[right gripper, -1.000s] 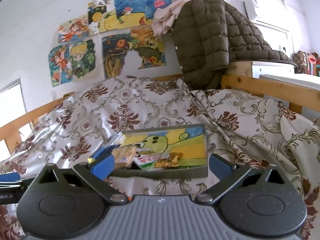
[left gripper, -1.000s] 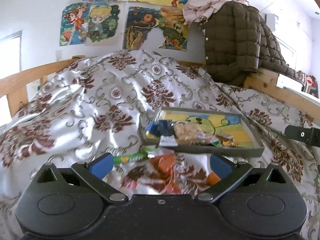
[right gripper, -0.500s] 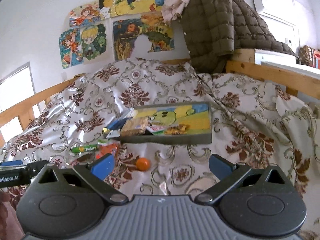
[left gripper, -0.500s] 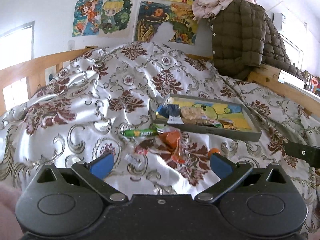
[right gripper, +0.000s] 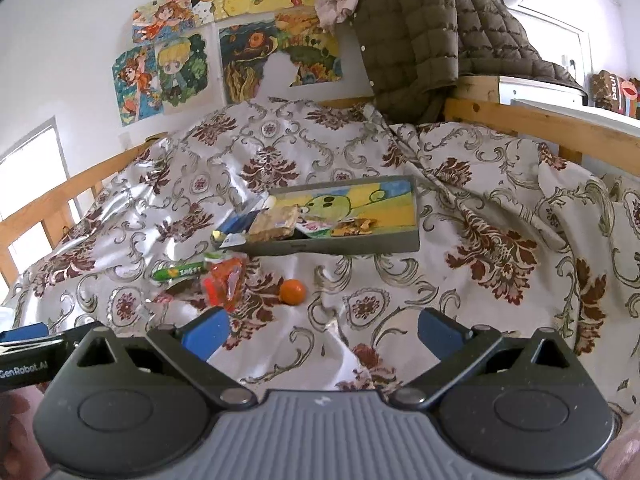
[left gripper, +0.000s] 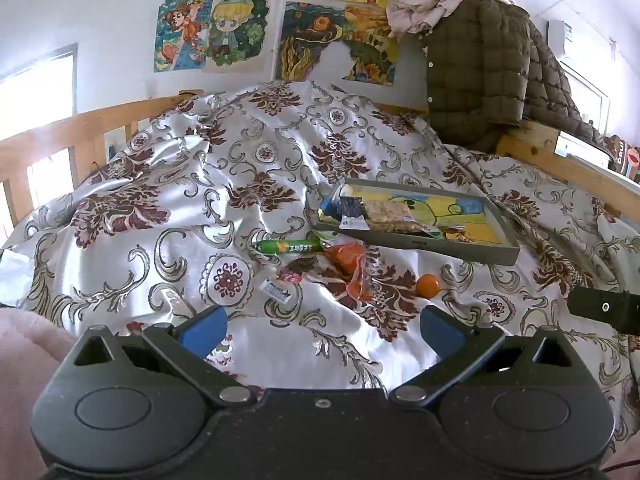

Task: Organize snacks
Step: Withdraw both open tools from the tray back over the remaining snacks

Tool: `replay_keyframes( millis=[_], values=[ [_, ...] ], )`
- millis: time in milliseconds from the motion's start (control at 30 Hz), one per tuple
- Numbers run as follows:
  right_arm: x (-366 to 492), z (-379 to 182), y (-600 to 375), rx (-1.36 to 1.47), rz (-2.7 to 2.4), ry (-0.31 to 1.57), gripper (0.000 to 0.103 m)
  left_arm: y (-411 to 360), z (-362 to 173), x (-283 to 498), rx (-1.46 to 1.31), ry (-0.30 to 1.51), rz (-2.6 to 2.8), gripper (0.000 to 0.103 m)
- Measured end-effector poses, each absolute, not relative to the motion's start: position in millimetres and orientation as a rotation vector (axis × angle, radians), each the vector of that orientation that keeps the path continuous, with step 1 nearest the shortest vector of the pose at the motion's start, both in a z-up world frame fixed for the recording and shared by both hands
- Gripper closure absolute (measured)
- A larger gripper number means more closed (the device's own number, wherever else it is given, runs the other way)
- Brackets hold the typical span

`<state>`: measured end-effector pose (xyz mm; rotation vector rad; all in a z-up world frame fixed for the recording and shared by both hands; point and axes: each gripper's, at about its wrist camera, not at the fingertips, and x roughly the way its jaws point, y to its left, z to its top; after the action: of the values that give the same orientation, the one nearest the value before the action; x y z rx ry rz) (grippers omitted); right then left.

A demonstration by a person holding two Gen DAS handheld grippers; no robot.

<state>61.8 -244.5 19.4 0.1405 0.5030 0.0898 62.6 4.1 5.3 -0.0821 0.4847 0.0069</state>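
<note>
A grey tray (left gripper: 472,249) (right gripper: 360,244) with a cartoon-printed bottom lies on the bed and holds several snack packets at its left end. On the bedspread in front of it lie a green snack stick (left gripper: 289,246) (right gripper: 180,271), an orange-red packet (left gripper: 352,264) (right gripper: 224,280), a small white wrapper (left gripper: 276,289) and an orange round fruit (left gripper: 428,285) (right gripper: 292,291). My left gripper (left gripper: 322,326) is open and empty, well short of the loose snacks. My right gripper (right gripper: 322,328) is open and empty, just short of the fruit.
The bed has a shiny patterned spread (left gripper: 224,200) and wooden rails (left gripper: 80,136) (right gripper: 540,120). A brown quilted jacket (left gripper: 488,80) hangs over the far right corner. Drawings hang on the wall (left gripper: 280,32). The other gripper shows at the edge of each view (left gripper: 604,309) (right gripper: 28,356).
Both grippers have pulled back and up from the tray. The loose snacks and the fruit, close under the fingers before, now lie farther ahead. Both stay open.
</note>
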Motion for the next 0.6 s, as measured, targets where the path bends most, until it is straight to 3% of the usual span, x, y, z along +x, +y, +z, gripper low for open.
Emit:
replay_keyframes(
  millis=[600],
  values=[
    [61.6, 18.1, -232.5, 0.112, 0.105, 0.525, 0.0, 2.2, 6.9, 62.1, -0.073, 0.491, 0.02, 0.001]
  ],
)
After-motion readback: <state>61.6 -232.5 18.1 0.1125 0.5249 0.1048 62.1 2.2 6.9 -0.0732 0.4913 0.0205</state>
